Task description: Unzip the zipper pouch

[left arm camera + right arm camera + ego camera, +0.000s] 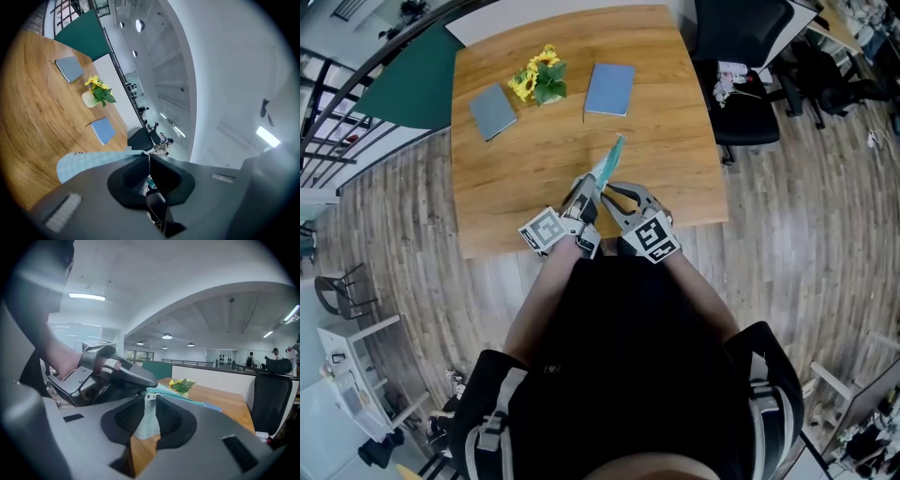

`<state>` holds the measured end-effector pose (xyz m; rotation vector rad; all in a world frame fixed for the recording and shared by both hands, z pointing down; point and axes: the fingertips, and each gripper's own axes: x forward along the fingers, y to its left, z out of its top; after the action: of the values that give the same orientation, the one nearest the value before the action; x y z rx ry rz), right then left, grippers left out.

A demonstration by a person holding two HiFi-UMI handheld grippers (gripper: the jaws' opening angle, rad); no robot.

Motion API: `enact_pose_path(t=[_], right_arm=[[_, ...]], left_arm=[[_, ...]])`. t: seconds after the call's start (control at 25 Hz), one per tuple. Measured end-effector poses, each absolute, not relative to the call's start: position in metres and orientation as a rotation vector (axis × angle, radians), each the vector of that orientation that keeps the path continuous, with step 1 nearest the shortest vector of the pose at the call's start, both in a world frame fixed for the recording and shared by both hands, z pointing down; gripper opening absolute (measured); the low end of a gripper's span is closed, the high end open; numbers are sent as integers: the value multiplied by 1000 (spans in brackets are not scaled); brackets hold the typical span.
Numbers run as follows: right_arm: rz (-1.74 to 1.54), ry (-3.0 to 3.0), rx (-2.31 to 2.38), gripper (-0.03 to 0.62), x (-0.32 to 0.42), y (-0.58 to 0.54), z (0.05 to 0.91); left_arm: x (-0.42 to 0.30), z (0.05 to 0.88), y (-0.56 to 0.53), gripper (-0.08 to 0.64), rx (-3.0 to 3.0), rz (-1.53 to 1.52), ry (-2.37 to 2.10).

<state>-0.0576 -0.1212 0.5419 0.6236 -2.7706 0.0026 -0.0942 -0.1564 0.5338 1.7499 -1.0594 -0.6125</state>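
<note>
Light, floppy zipper pouch (pixel 89 161), end clamped in the left hand-held gripper (pixel 148 155); right hand-held gripper (pixel 150 401) slightly apart around the small, slippery zipper pull (pixel 149 396), best pinched there

The left arm (pixel 542 300) and right arm (pixel 705 302) are reaching forward, wrists close together. The left gripper (pixel 146 158) is pointing level, its jaws pinching tight on the edge of the pouch (pixel 89 160). The right gripper (pixel 150 401) is tilting slightly downward just beside it, its jaws standing a little apart, with the zip tab (pixel 149 422) lying loose between them.
</note>
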Motion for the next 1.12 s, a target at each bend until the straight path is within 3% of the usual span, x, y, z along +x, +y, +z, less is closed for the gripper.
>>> enact_pose_path(t=[0.36, 1.12], right_arm=[[-8, -2779, 664, 29, -51, -119, 539], [4, -2783, 729, 11, -44, -119, 538]], left_arm=[[-98, 531, -155, 5, 1757, -620, -1075], [-94, 534, -146, 5, 1759, -607, -1068]])
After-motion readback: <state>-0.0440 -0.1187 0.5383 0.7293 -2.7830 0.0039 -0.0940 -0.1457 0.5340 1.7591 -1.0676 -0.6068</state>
